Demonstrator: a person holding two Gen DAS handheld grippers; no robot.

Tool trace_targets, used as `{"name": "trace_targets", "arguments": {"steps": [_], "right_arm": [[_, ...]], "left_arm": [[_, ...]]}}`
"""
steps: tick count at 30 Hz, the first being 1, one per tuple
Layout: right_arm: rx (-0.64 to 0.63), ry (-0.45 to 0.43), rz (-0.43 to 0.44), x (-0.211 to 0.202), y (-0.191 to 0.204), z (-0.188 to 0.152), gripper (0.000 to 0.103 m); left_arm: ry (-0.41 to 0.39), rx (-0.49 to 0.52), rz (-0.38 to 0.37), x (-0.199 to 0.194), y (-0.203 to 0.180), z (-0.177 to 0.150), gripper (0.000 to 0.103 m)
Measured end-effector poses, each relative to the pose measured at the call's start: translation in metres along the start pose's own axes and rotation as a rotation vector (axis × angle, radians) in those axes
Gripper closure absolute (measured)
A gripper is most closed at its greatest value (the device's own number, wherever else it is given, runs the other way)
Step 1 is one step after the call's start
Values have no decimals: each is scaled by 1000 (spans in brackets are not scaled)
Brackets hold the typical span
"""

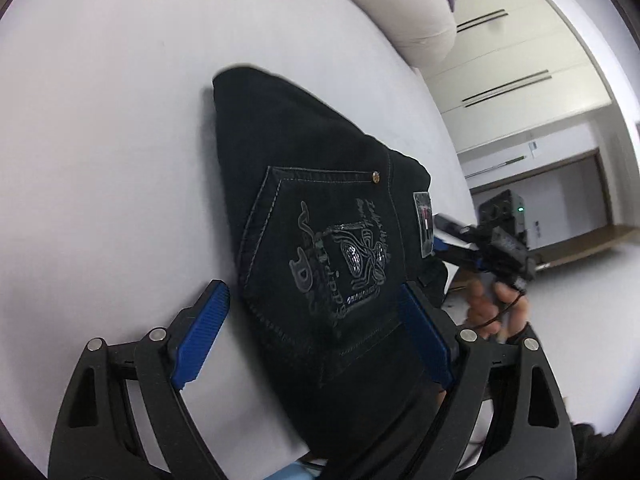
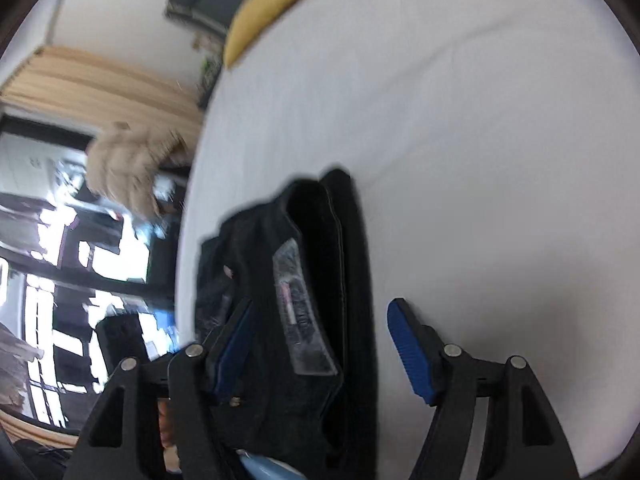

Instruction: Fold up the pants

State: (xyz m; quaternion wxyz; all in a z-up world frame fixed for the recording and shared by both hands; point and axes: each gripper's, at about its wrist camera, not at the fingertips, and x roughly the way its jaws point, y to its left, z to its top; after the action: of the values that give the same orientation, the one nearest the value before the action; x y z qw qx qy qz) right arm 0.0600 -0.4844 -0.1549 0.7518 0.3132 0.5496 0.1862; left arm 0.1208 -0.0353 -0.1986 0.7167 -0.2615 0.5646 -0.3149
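i see the black pants point(image 1: 320, 216) lying in a folded bundle on the white bed sheet point(image 1: 100, 120), with the embroidered back pocket point(image 1: 332, 252) facing up and a small label patch point(image 1: 424, 224) on the waistband. my left gripper point(image 1: 316, 332) has its jaws spread wide, one blue pad point(image 1: 202, 332) over bare sheet and the other along the far side of the bundle, so the pants sit between the fingers without being pinched. in the left wrist view my right gripper point(image 1: 472, 244) shows at the waistband end, held in a hand point(image 1: 496, 308). from the right wrist view, the right gripper point(image 2: 320, 344) is also wide apart, straddling the waistband edge of the pants point(image 2: 320, 260), the near blue pad point(image 2: 410, 350) clear over the sheet. a pale pillow point(image 1: 404, 8) lies at the bed's far end, and a yellow cushion point(image 2: 264, 16) sits at another edge.
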Motion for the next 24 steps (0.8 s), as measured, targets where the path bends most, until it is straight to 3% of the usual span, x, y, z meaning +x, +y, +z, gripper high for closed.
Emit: {"name": "trace_targets", "arguments": {"steps": [4,7,9,11,18,24], "right_arm": [[-51,40,-44,19,10,-3,53],[-49,45,-78,23,13,-6,65],[-66,41,-95,20,18,-9,76],[-103,26,-129,15,30,-13,81],[-176,-55,-145,-9,77,-6,86],[-203,-120,-60,1,122,51,86]], "left_arm": [[52,-2,-15,20,-3,12,23],[83,0,44,24,-5,19,62],[85,12,63,31,-8,22,75],[78,41,84,32,-15,23,82],[7,152,97,0,-49,50,87],[-89,253,196,-47,-53,127,87]]}}
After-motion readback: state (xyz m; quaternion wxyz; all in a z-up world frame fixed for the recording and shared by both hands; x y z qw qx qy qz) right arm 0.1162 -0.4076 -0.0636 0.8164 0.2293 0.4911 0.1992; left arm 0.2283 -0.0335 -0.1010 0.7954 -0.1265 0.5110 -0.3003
